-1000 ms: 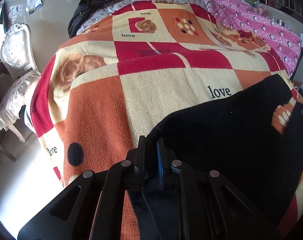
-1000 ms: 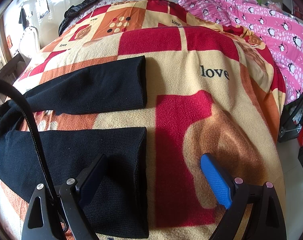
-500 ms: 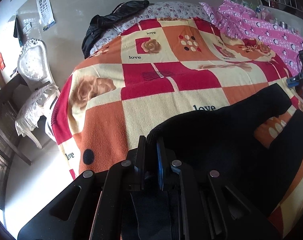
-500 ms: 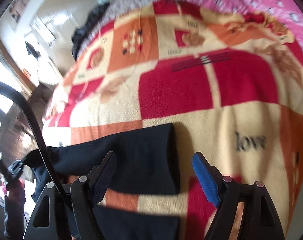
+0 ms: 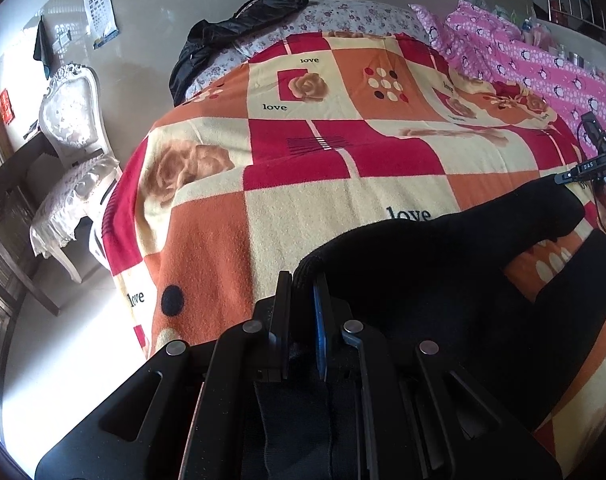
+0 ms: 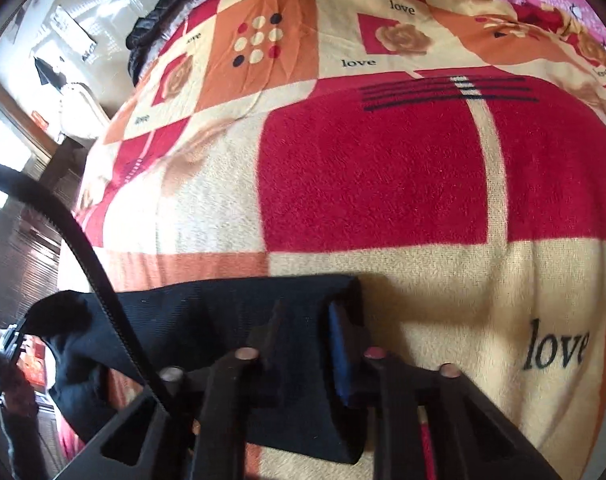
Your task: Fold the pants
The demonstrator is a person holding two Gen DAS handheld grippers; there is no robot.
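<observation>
Black pants lie spread on a patchwork blanket on a bed. My left gripper is shut on the waist edge of the pants at the near left. In the right wrist view, my right gripper has its jaws closed down over the hem of the far pant leg, with the black cloth between the fingers. The right gripper also shows at the far right edge of the left wrist view, at the end of that leg.
A white chair stands left of the bed. A black jacket lies on the floral pillows at the head. A pink penguin quilt lies along the far right. The bed's left edge drops to the floor.
My right gripper moved from the near leg hem to the far leg hem and closed on it. My left gripper kept its hold and rose a little.
</observation>
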